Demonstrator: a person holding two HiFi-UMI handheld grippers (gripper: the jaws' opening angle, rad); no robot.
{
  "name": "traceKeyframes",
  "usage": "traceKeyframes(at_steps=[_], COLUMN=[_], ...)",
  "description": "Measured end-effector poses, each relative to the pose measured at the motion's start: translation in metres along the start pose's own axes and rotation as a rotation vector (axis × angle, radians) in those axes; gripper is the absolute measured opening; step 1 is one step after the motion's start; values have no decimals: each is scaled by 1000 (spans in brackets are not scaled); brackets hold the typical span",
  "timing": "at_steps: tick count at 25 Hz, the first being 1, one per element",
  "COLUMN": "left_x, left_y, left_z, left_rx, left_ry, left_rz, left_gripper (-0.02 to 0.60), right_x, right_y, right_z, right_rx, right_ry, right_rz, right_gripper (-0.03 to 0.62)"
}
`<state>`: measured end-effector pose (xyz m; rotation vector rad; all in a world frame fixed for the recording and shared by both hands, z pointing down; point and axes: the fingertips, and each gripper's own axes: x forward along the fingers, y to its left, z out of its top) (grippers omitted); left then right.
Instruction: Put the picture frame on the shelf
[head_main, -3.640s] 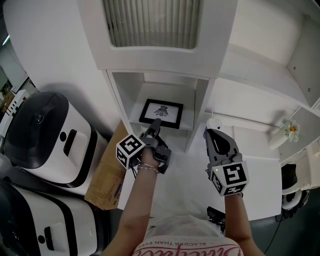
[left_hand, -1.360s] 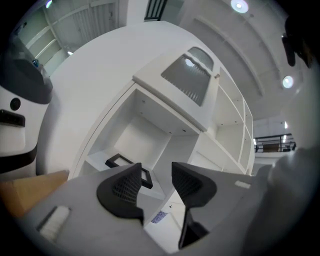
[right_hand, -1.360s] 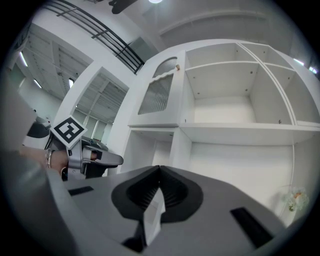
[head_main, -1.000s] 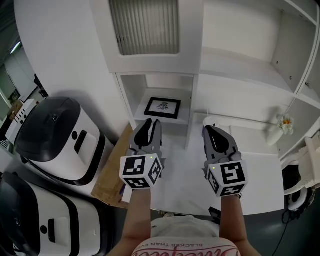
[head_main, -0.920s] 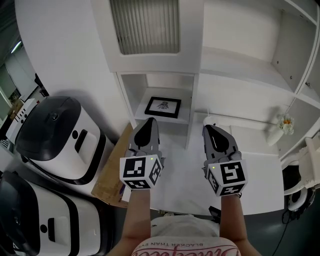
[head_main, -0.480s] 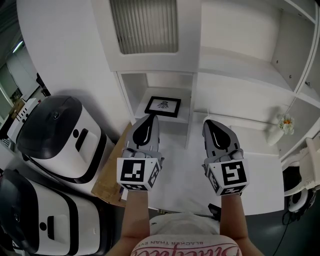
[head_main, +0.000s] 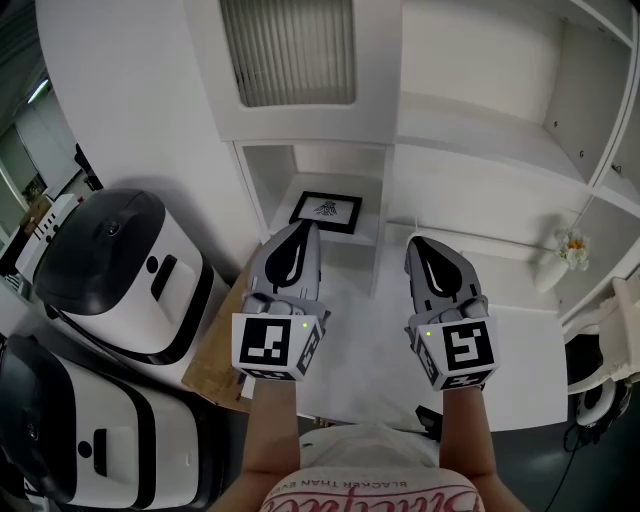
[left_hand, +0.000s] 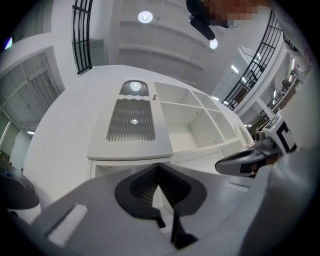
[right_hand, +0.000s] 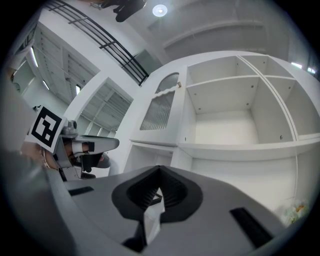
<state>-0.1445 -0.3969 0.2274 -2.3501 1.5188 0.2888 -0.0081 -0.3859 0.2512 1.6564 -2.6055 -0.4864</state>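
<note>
On the low shelf (head_main: 352, 243), between the cubby's side walls and back from its front edge, the frame (head_main: 326, 212) lies flat with nothing holding it; placement looks done and I judge only the pull-back is left. Left hand-held gripper (head_main: 303, 232) is closed and empty, its tip just before the shelf's front edge, while the right hand-held gripper (head_main: 418, 246) is also closed and empty outside the cubby's right wall. Room toward the person is open; walls crowd only inside the cubby.
</note>
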Motion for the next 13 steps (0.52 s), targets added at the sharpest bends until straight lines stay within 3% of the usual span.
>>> traceKeyframes(at_steps=[13], left_x=[5], left_y=[1], left_z=[7], left_rx=[60], left_ry=[-10], left_rz=[-4], left_gripper=[9], right_x=[1], right_y=[-10], right_z=[4], right_rx=[-11], right_ry=[-17], right_rz=[-17], right_gripper=[6])
